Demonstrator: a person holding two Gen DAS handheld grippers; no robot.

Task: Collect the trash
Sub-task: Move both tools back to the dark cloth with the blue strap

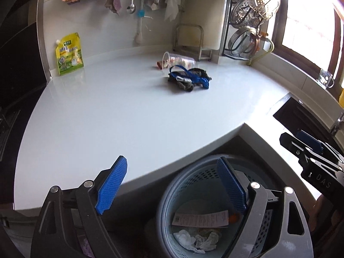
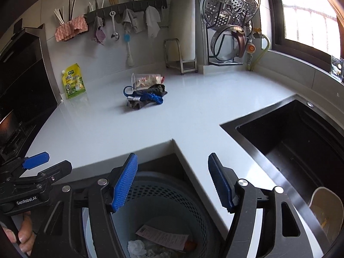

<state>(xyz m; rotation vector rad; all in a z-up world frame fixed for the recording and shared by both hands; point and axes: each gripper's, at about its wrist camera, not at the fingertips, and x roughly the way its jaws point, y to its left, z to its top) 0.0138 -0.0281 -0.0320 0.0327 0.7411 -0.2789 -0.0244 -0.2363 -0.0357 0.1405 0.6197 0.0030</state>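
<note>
A grey perforated bin (image 1: pixel 194 175) (image 2: pixel 169 190) stands on the floor in the counter's notch. It holds a printed receipt (image 1: pixel 200 218) (image 2: pixel 163 238) and crumpled tissue (image 1: pixel 193 239) (image 2: pixel 135 247). My left gripper (image 1: pixel 172 163) hangs open above the bin and the counter edge, with nothing between its blue pads. My right gripper (image 2: pixel 173 159) is open over the bin as well, and it too holds nothing. Far back on the white counter (image 1: pixel 107 118) a clear plastic cup (image 1: pixel 179 61) (image 2: pixel 146 79) lies on its side. Against the cup lies a dark cloth tangled with a blue strap (image 1: pixel 189 79) (image 2: pixel 146 97).
A yellow pouch (image 1: pixel 68 53) (image 2: pixel 74 81) leans on the back wall at the left. A black sink (image 2: pixel 290 139) with a pale bowl (image 2: pixel 326 210) lies to the right. Cloths and utensils hang on a wall rail (image 2: pixel 129 6). A rack of metal steamers (image 2: pixel 230 6) fills the back corner.
</note>
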